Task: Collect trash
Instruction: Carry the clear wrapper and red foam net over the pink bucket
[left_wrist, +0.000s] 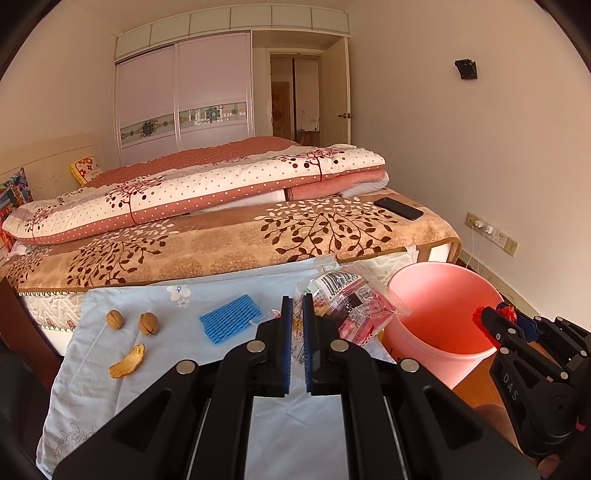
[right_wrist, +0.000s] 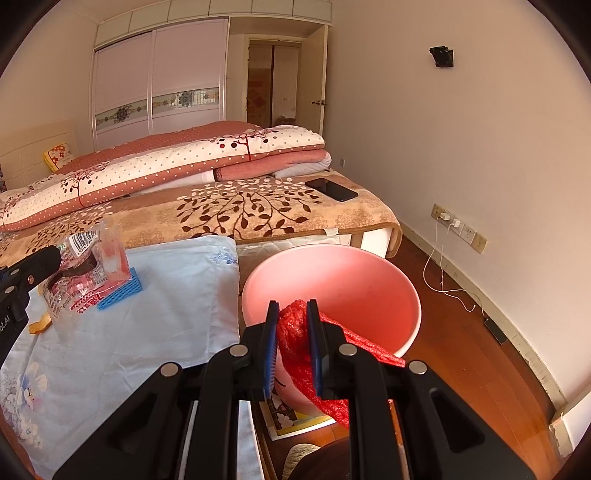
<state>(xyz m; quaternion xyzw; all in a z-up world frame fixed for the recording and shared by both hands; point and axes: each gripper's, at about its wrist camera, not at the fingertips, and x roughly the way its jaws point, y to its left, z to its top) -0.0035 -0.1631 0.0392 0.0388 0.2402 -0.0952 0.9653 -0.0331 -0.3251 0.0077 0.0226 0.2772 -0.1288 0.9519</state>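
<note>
Left gripper (left_wrist: 297, 306): jaws narrow, pinching a clear plastic snack wrapper (left_wrist: 351, 302) with red print and a barcode, held above the pale blue cloth (left_wrist: 155, 354). Right gripper (right_wrist: 291, 314): jaws narrow, clamped on red foam netting (right_wrist: 295, 332) over the near rim of the pink bucket (right_wrist: 369, 280). On the cloth: two walnuts (left_wrist: 147, 324), a piece of orange peel (left_wrist: 127, 362), a blue foam net (left_wrist: 229, 317).

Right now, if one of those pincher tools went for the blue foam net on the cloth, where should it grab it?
Probably by a long edge, from above. The blue foam net lies flat on the light blue cloth, so a finger must slip under it. Its near long edge is clear; the plastic wrapper overlaps its right end.
</note>
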